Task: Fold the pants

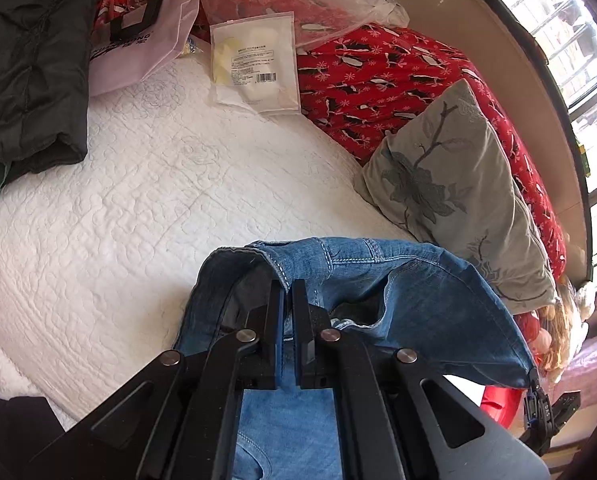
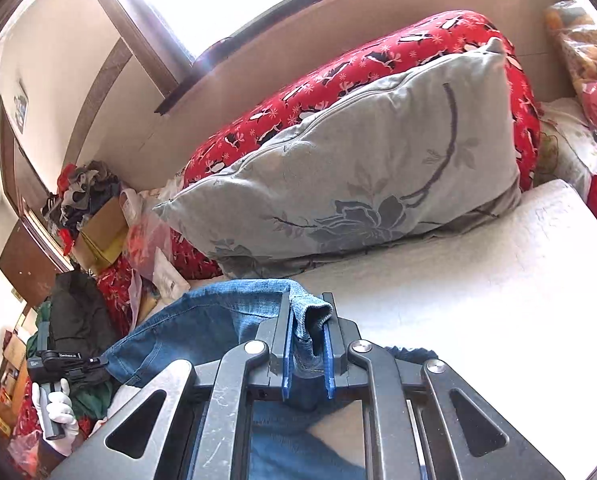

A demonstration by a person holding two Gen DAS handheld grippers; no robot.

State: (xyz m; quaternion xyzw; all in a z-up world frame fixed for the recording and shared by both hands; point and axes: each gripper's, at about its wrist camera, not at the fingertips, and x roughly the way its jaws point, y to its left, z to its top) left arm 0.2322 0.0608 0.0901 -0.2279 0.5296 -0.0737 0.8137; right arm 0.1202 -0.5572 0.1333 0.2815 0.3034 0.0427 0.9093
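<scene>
- Over the white quilted bed (image 1: 138, 208): blue jeans (image 1: 418, 300) held up off the quilt, strung between both grippers.
- Left gripper (image 1: 288, 286): jaws clenched on a stitched denim edge, likely the waistband.
- Right gripper (image 2: 308, 312): jaws clamped on a folded denim corner.
- Held edge runs sideways from one gripper to the other; rest of the jeans hangs below the jaws toward the person.
- Gloved hand (image 2: 56, 412) holds the left gripper's handle, seen from the right wrist view.
- Neither hand nearer; both grip the same edge.
- Next, judged: lay the jeans flat on the clear quilt short of the grey pillow (image 2: 358, 168).
</scene>
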